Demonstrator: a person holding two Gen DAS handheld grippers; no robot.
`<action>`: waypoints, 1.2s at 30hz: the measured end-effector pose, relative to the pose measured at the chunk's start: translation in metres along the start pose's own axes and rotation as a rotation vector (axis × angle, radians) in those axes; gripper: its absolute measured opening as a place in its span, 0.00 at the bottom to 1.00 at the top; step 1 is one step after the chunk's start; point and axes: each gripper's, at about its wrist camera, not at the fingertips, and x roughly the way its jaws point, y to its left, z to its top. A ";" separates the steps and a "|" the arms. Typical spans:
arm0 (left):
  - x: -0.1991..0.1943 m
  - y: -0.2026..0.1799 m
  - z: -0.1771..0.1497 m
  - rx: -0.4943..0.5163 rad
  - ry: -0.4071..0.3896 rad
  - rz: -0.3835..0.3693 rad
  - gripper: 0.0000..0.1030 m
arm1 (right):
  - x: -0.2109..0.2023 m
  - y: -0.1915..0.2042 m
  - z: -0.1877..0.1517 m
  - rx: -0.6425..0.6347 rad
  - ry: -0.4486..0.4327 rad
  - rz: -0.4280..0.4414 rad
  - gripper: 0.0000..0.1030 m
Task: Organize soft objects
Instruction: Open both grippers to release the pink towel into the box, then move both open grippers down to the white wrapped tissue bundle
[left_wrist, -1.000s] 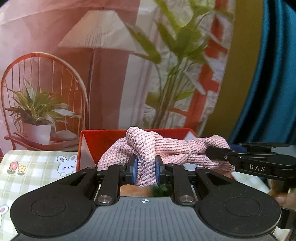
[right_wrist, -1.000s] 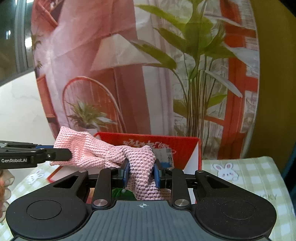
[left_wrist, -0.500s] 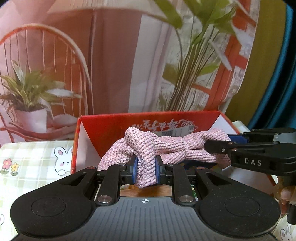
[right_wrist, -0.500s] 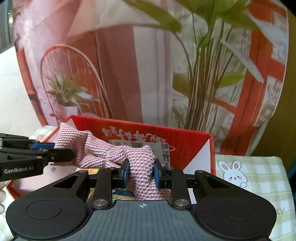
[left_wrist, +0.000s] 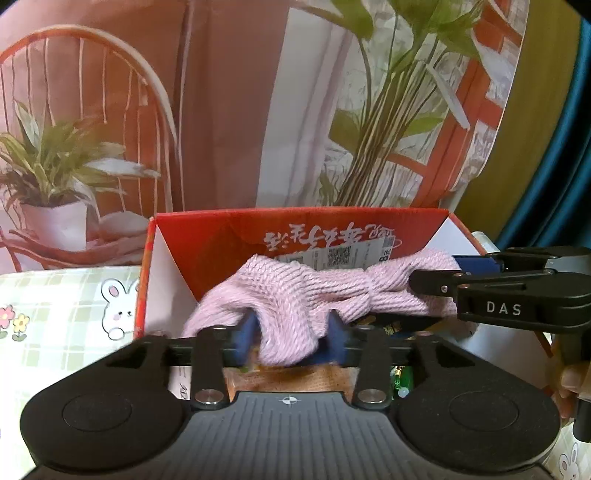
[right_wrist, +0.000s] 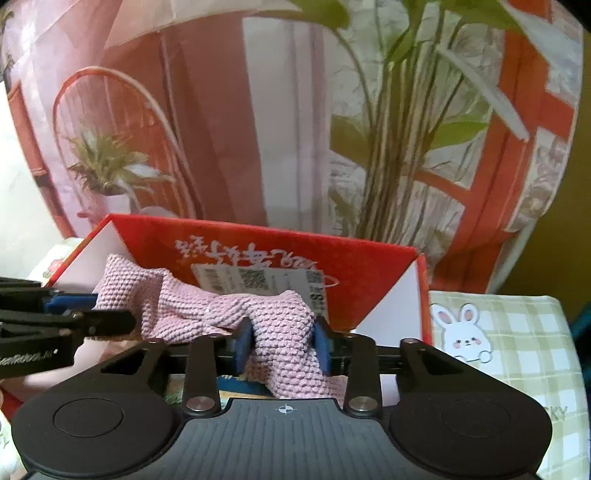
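Observation:
A pink knit cloth (left_wrist: 295, 288) hangs stretched between my two grippers, low inside an open red cardboard box (left_wrist: 229, 236). My left gripper (left_wrist: 291, 339) has its jaws opening; the blue pads stand apart from the cloth's fold, which sags blurred between them. My right gripper (right_wrist: 283, 343) is also opening, but the cloth (right_wrist: 280, 325) still fills the gap and touches both pads. Each gripper shows in the other's view: the right gripper (left_wrist: 436, 284) at the cloth's right end, the left gripper (right_wrist: 110, 317) at its left end.
The box (right_wrist: 369, 266) stands on a green checked tablecloth (left_wrist: 55, 325) printed with rabbits, and holds other items under the cloth. A printed backdrop (left_wrist: 221, 110) of a chair and plants rises right behind it. A person's hand (left_wrist: 569, 384) shows at the right edge.
Both grippers came down and forward, bringing the cloth into the box. The left pads then spread wide and the right pads spread a little.

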 end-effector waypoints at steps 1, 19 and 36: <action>-0.003 0.000 0.000 0.001 -0.010 0.005 0.57 | -0.002 -0.001 0.000 0.006 -0.011 -0.002 0.39; -0.112 -0.014 -0.024 0.030 -0.173 0.086 0.88 | -0.092 0.017 -0.026 -0.048 -0.159 -0.012 0.76; -0.187 -0.038 -0.094 0.005 -0.283 0.138 1.00 | -0.183 0.015 -0.096 0.033 -0.320 0.006 1.00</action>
